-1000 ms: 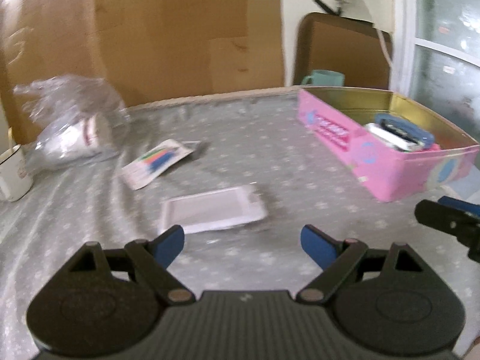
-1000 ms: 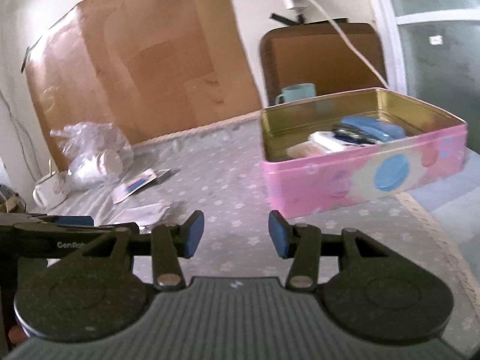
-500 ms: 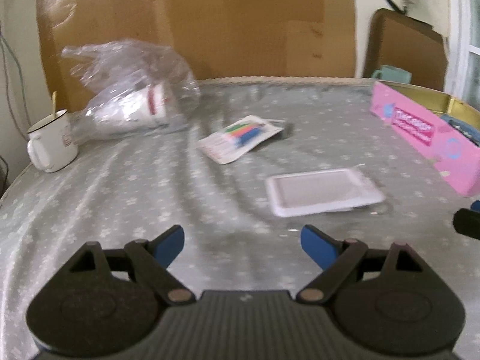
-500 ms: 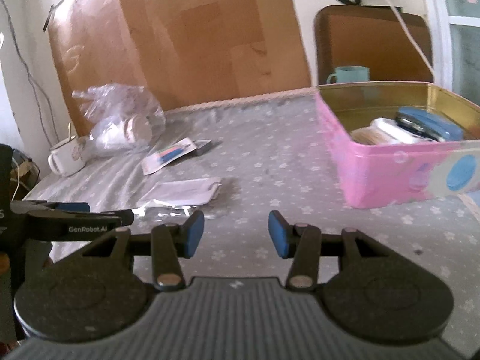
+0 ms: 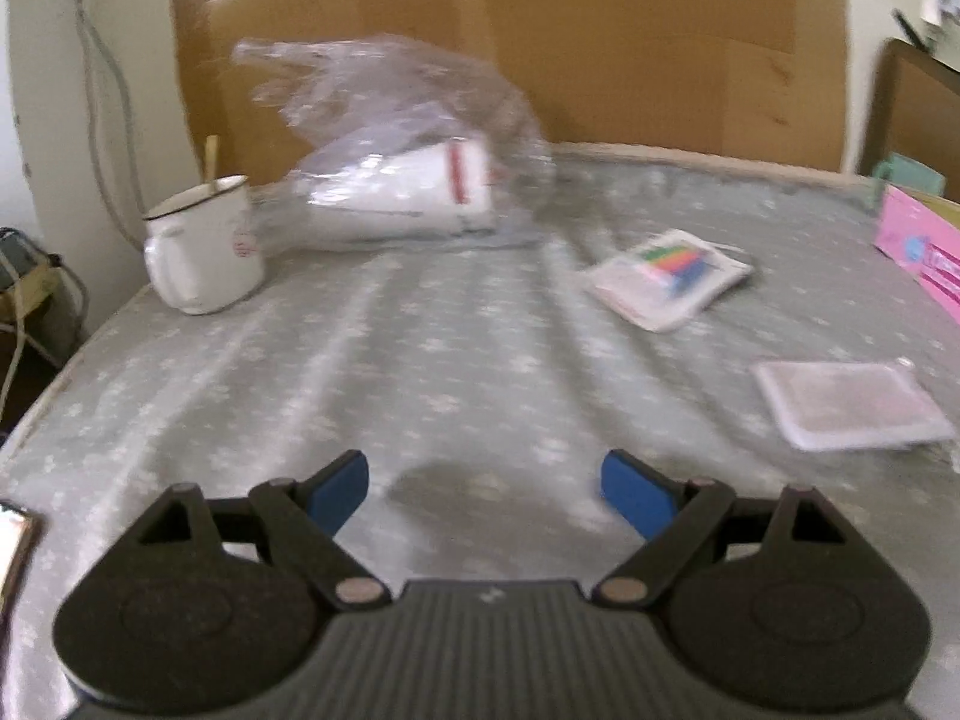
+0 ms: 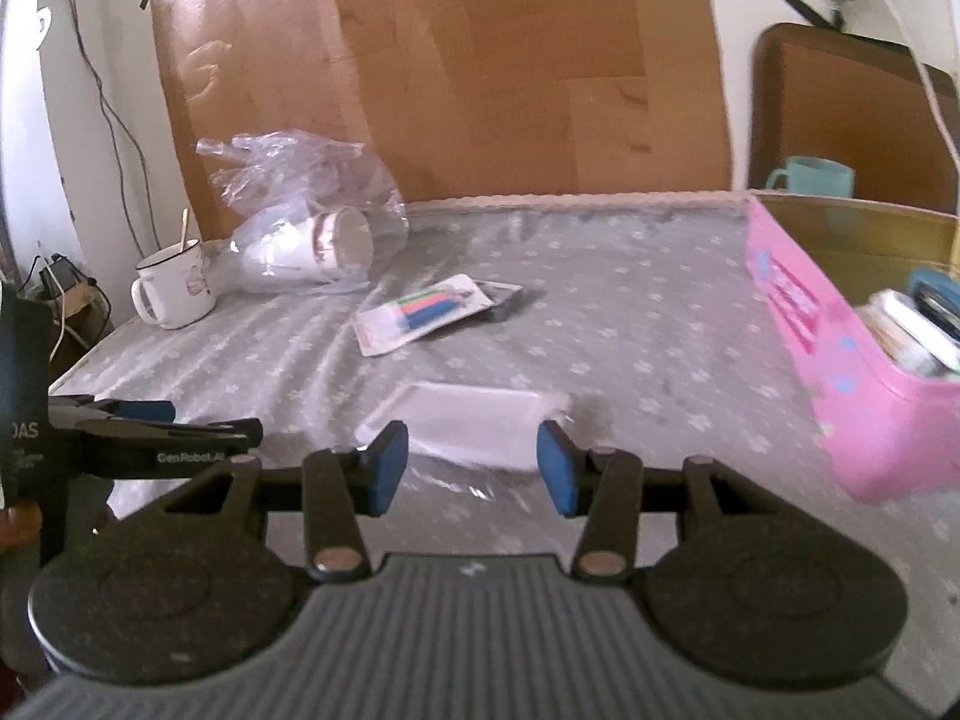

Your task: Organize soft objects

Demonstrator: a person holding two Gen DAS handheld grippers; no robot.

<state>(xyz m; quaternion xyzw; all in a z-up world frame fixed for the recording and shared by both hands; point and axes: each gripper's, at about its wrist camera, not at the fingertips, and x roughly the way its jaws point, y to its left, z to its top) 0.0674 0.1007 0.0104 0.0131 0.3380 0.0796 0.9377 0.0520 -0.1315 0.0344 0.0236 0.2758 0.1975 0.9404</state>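
Two flat soft packets lie on the grey star-print tablecloth (image 6: 630,324): a white sealed packet (image 6: 474,426) and, farther toward the cardboard sheet (image 6: 480,66), a clear packet with coloured stripes (image 6: 423,312). Taking the white packet as the landmark, the striped packet is beyond it and slightly left, well apart from it. A small dark object, too blurred to name, lies just beside the striped packet's far right corner.

One pink tin box (image 6: 840,360) stands to the right of the white packet, open at the top, with a gold inner wall; it holds one blue item and at least one pale packet, though the exact count is unclear. One teal mug (image 6: 813,177) stands beyond the box.

One crumpled clear plastic bag (image 6: 300,192) with white paper cups inside lies far left beyond the white packet, and one white enamel mug (image 6: 174,291) with a stick in it stands just left of the bag.

The right gripper (image 6: 474,468) hovers just before the white packet's near edge, its two blue pads spread apart and empty. The left gripper (image 5: 485,492) is to the left of the white packet (image 5: 849,411), its two blue pads spread wide, holding nothing, over bare cloth.
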